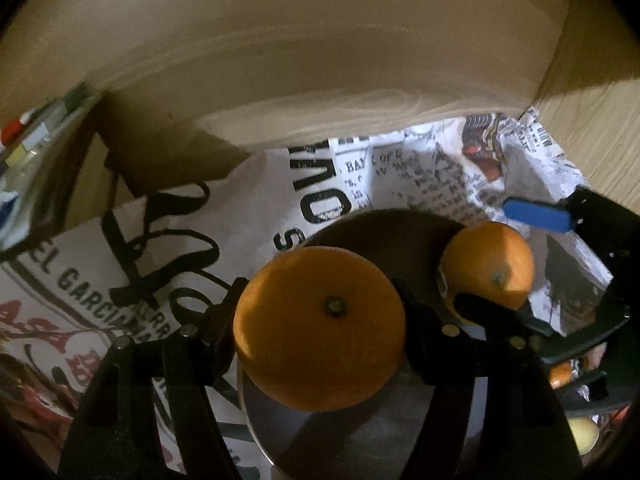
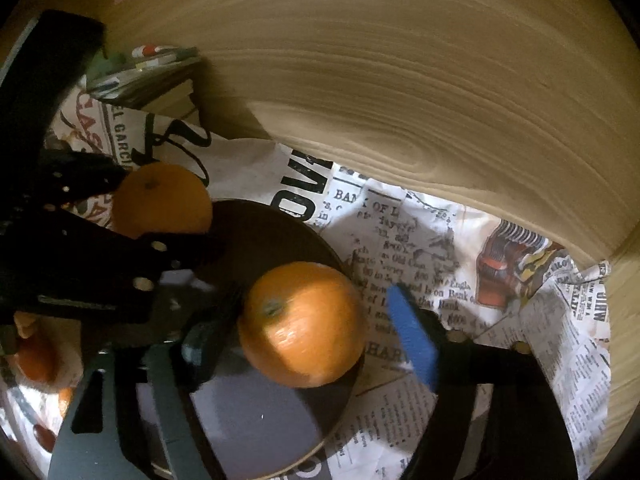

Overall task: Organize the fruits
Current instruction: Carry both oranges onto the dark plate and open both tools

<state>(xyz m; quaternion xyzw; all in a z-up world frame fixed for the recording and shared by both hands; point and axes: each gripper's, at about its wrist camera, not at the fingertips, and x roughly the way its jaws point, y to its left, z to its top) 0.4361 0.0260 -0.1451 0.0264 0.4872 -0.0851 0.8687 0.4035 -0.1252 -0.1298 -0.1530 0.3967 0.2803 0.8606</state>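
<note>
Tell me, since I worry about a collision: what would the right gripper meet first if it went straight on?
Probably the orange already between the right gripper's open jaws; past it lies the dark plate. Depth is unclear.

left gripper point(image 1: 320, 312): black linkage arms, silver rivets at joints
right gripper point(image 2: 320, 332): dark grey-black frame, brass rivets
right fingers point(image 2: 414, 340): blue pad on one; other blurred

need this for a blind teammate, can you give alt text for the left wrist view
The left gripper holds an orange between its jaws over a dark round plate on a newspaper-print cloth. To the right, the right gripper, with a blue pad, brackets a second orange; a wooden surface lies beyond.
</note>
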